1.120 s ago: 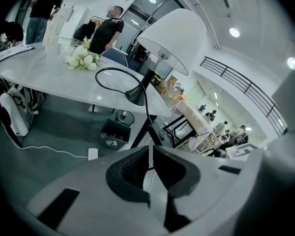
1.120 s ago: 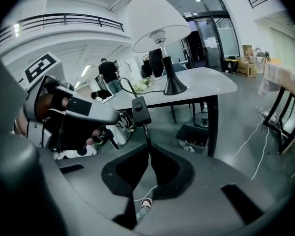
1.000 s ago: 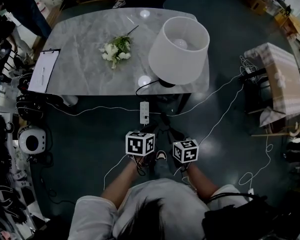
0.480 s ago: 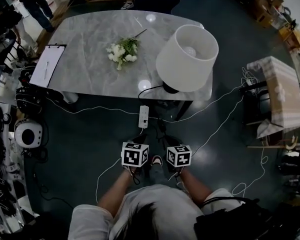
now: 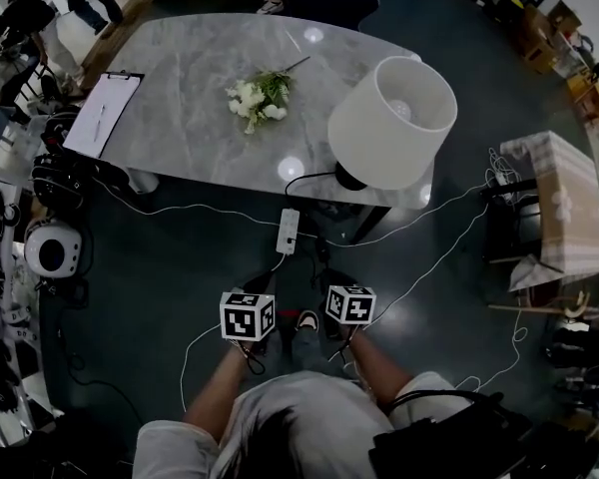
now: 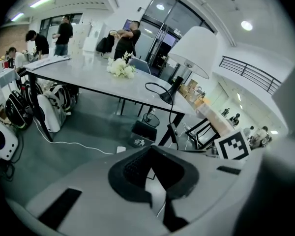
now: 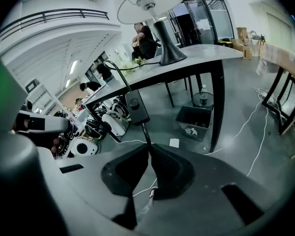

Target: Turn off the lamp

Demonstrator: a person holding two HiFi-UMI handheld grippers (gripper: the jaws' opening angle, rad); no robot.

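Floor lies open between bench edge and left tongs, right tongs, both clenched; lamp at bench corner, bin beneath.

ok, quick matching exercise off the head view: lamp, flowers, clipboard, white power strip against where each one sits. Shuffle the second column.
Things:
1. lamp
2. flowers
3. clipboard
4. white power strip

Places (sides as seen in the head view):
A. on the floor, just in front of the table
B. left end of the table
C. right end of the table
D. around the middle of the table

Pairs: 1-C, 2-D, 3-B, 4-A
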